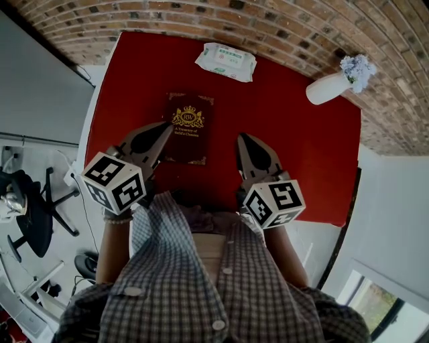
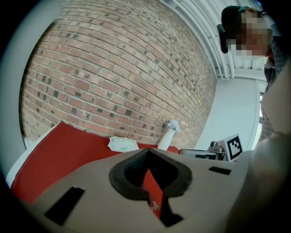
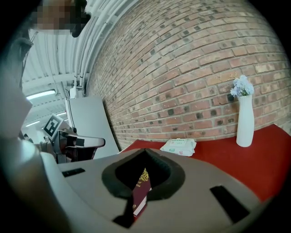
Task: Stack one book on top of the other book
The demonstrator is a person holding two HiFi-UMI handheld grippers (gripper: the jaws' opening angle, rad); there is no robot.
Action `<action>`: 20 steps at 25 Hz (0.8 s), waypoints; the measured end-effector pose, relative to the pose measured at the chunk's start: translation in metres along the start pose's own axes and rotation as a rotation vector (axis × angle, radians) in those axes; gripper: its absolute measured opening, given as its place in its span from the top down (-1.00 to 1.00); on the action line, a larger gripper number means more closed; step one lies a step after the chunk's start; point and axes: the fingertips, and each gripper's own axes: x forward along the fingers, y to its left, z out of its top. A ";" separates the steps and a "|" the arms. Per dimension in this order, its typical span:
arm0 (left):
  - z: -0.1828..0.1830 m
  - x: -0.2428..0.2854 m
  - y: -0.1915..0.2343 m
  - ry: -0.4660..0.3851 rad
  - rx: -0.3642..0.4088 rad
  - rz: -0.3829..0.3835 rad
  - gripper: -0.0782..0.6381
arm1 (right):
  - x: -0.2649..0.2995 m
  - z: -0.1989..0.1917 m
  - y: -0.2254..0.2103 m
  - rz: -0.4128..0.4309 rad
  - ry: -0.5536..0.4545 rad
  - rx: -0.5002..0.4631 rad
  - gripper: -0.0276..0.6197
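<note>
The left claw (image 1: 166, 128) is seen closed, its jaws pressed together with nothing gripped. The right claw (image 1: 242, 138) is likewise closed and empty. Both are held above the near part of the red surface (image 1: 295, 147). Between their tips a dark red book (image 1: 188, 128) with a gold crest is laid flat on the surface; whether a second book lies beneath cannot be told. Farther off, a pack of wipes (image 1: 226, 61) is placed near the brick wall (image 1: 201, 17). A white vase (image 1: 330, 87) of flowers is set at the far right.
</note>
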 end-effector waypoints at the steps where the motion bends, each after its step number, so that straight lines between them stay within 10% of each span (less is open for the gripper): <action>1: 0.003 -0.002 -0.001 -0.011 0.007 -0.001 0.76 | -0.001 0.002 0.001 -0.001 0.008 -0.004 0.89; 20: 0.039 -0.012 -0.025 -0.125 0.129 -0.038 0.76 | -0.013 0.035 0.005 -0.013 -0.068 -0.092 0.89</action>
